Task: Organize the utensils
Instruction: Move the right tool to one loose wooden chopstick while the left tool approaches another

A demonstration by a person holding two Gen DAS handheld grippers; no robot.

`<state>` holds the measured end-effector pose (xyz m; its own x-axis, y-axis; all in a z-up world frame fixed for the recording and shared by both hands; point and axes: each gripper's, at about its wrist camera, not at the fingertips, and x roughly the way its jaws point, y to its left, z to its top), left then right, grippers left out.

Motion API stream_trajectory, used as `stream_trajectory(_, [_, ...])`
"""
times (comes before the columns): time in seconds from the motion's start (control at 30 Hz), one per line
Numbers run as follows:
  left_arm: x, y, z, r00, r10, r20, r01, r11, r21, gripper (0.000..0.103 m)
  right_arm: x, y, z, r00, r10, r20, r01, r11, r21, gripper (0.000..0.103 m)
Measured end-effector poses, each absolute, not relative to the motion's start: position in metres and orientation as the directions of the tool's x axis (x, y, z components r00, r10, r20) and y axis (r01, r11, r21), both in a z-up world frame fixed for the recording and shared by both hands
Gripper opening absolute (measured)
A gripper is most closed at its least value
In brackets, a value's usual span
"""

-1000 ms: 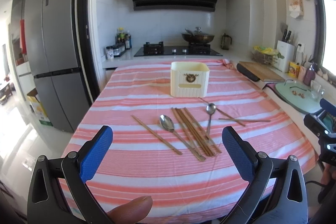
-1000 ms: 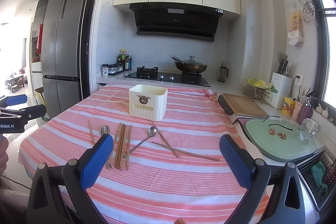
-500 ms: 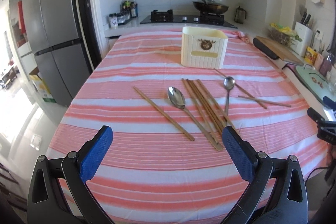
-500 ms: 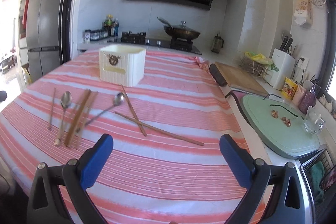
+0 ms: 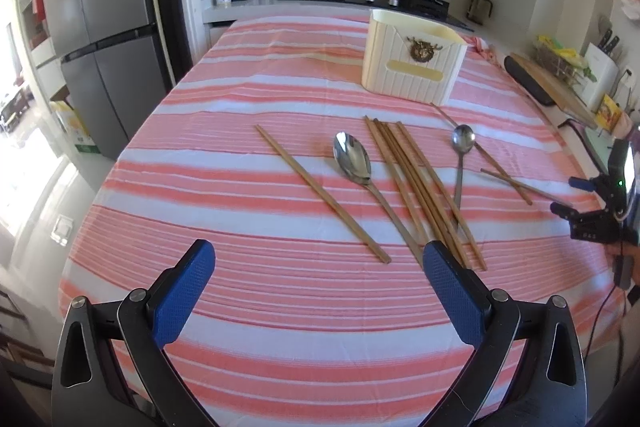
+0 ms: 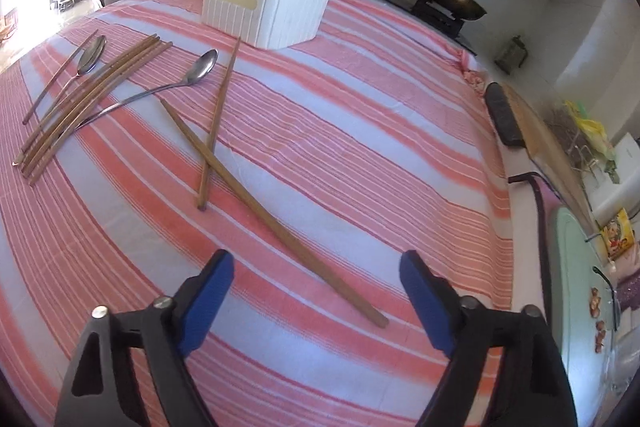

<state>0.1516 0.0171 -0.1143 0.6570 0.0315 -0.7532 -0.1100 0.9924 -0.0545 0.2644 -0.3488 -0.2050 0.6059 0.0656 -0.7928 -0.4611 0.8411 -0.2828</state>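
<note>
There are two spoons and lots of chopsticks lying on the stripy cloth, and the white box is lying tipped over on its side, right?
Not quite. The white box stands upright on the stripy cloth, open side up, as the left wrist view shows. The rest is right: two spoons and many chopsticks lie loose on the cloth.

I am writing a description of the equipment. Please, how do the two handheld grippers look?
The left gripper and the right gripper look alike: black plastic frames with triangular cut-outs and silver screws, each carrying two blue pads with a fine textured surface. In the left view, the right unit shows a green light and a thin black cable.
</note>
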Motion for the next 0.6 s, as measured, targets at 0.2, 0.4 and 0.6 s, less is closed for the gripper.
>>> stream_trajectory(0.2, [0.157, 0.021, -0.12, 0.645, 0.058, -0.762, -0.134, 0.99, -0.038, 0.103, 0.291, -0.35, -0.216, 0.492, 0.186, -0.851, -0.498, 0.862, -0.099, 0.045])
stream_trajectory(0.4, [0.166, 0.025, -0.13, 0.629, 0.07, -0.774, -0.148, 0.988, -0.031, 0.103, 0.294, -0.363, -0.217, 0.522, 0.136, -0.842, -0.273, 0.962, -0.014, 0.028])
stream_trajectory(0.6, [0.181, 0.03, -0.132, 0.633, 0.07, -0.771, -0.168, 0.985, -0.048, 0.103, 0.304, -0.387, -0.214, 0.522, 0.124, -0.844, 0.033, 0.986, 0.165, 0.022])
